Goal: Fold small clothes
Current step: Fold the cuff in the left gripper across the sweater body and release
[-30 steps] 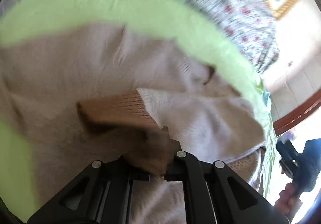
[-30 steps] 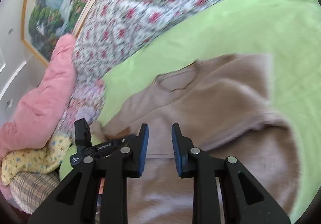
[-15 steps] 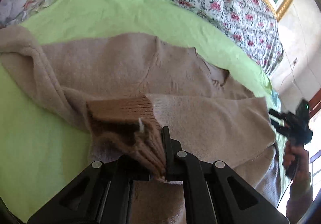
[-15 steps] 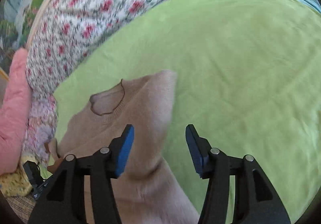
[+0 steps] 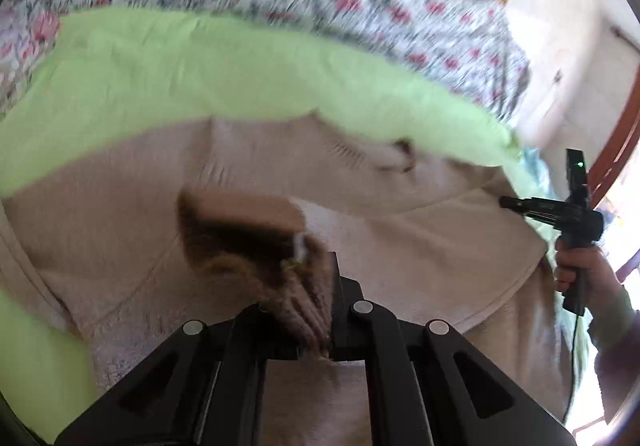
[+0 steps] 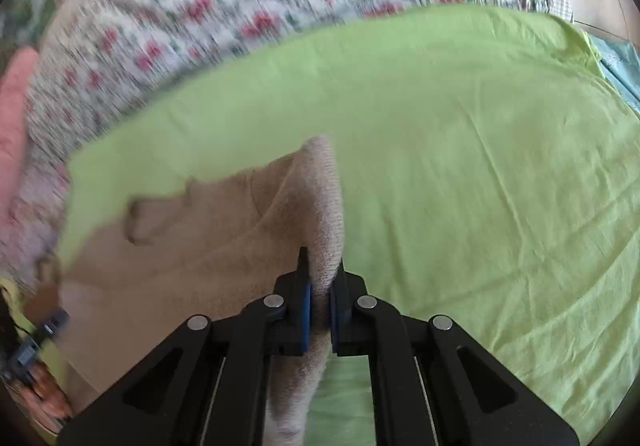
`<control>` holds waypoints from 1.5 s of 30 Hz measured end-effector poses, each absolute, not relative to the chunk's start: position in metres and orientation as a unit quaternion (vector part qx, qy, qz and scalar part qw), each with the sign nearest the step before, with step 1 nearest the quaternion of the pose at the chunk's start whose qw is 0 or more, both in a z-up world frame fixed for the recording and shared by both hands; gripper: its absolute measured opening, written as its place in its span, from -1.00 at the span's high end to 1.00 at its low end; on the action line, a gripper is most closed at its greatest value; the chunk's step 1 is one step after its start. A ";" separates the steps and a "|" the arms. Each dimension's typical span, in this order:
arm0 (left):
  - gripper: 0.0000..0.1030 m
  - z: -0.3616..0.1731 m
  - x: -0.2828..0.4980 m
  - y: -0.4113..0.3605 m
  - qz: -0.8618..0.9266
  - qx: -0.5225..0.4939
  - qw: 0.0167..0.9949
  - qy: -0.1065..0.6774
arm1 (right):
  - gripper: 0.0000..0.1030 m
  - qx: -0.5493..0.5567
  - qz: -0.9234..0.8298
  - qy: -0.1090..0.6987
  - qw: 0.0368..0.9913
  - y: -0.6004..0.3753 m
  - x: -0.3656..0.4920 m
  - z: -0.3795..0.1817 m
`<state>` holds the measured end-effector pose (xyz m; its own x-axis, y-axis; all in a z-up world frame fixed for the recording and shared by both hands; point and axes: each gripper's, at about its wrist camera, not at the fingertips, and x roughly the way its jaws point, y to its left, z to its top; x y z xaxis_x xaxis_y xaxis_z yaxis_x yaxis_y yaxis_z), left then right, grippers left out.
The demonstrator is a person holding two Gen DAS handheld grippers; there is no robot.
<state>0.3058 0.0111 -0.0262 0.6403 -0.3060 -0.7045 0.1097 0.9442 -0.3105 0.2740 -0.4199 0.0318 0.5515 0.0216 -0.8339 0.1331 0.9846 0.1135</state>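
Right gripper [image 6: 320, 286] now clenched on sweater [image 6: 324, 206] edge; left gripper [image 5: 320, 306] pinching cuff [image 5: 248, 214].

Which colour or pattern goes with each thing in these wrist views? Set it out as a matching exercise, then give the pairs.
Things:
1. sweater
2. sheet
3. bedspread
4. sleeve cuff

Descriptions:
A. lime green
B. darker brown ribbing
C. white with red flowers
D. plain beige knit

Pairs: 1-D, 2-A, 3-C, 4-B
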 end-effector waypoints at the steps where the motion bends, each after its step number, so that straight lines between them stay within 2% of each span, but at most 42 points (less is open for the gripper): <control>1: 0.86 -0.030 0.306 0.013 -0.115 -0.123 0.894 0.414 | 0.85 0.086 -0.033 0.478 0.873 -0.419 0.276 0.024; 4: 0.73 -0.036 0.300 0.022 -0.113 -0.127 0.892 0.419 | 0.78 0.100 -0.033 0.471 0.876 -0.422 0.267 0.024; 5: 0.71 -0.036 0.297 0.026 -0.114 -0.131 0.892 0.417 | 0.62 0.104 -0.044 0.472 0.874 -0.421 0.263 0.029; 7: 0.70 -0.035 0.294 0.031 -0.115 -0.139 0.892 0.414 | 0.52 0.118 -0.043 0.469 0.874 -0.415 0.246 0.041; 8: 0.67 -0.034 0.293 0.033 -0.118 -0.143 0.892 0.412 | 0.38 0.128 -0.028 0.460 0.878 -0.410 0.233 0.047; 9: 0.62 -0.034 0.292 0.033 -0.118 -0.144 0.892 0.412 | 0.09 0.130 -0.008 0.451 0.883 -0.403 0.218 0.053; 11: 0.59 -0.034 0.290 0.033 -0.117 -0.144 0.891 0.415 | -0.28 0.115 0.013 0.439 0.891 -0.388 0.193 0.059; 12: 0.58 -0.033 0.287 0.032 -0.118 -0.144 0.890 0.416 | -0.33 0.094 0.009 0.438 0.894 -0.381 0.179 0.059; 17: 0.56 -0.033 0.284 0.030 -0.113 -0.140 0.890 0.418 | -0.33 -0.020 -0.020 0.460 0.887 -0.360 0.159 0.041; 19: 0.56 -0.033 0.285 0.027 -0.110 -0.137 0.891 0.419 | -0.22 -0.045 -0.017 0.461 0.886 -0.354 0.165 0.033; 22: 0.60 -0.034 0.289 0.019 -0.104 -0.123 0.892 0.421 | 0.37 -0.067 -0.033 0.444 0.893 -0.351 0.181 0.030; 23: 0.62 -0.034 0.290 0.017 -0.104 -0.118 0.892 0.423 | 0.79 -0.062 -0.050 0.444 0.893 -0.357 0.185 0.031; 25: 0.58 -0.035 0.291 0.015 -0.114 -0.116 0.892 0.423 | 0.79 -0.004 -0.065 0.430 0.900 -0.382 0.179 0.041; 29: 0.71 -0.050 0.296 0.001 -0.100 -0.081 0.887 0.443 | 0.81 0.036 -0.071 0.451 0.889 -0.407 0.161 0.030; 30: 0.72 -0.050 0.297 0.000 -0.098 -0.079 0.888 0.443 | 0.76 0.040 -0.073 0.456 0.886 -0.410 0.158 0.024; 36: 0.83 -0.039 0.284 0.014 -0.092 -0.079 0.897 0.425 | 0.06 0.079 -0.096 0.449 0.885 -0.417 0.137 0.040; 41: 0.84 -0.040 0.276 0.012 -0.093 -0.069 0.898 0.425 | 0.05 0.112 -0.058 0.389 0.913 -0.396 0.118 0.078; 45: 0.84 -0.039 0.279 0.007 -0.087 -0.053 0.899 0.426 | 0.05 0.141 0.024 0.400 0.905 -0.370 0.168 0.068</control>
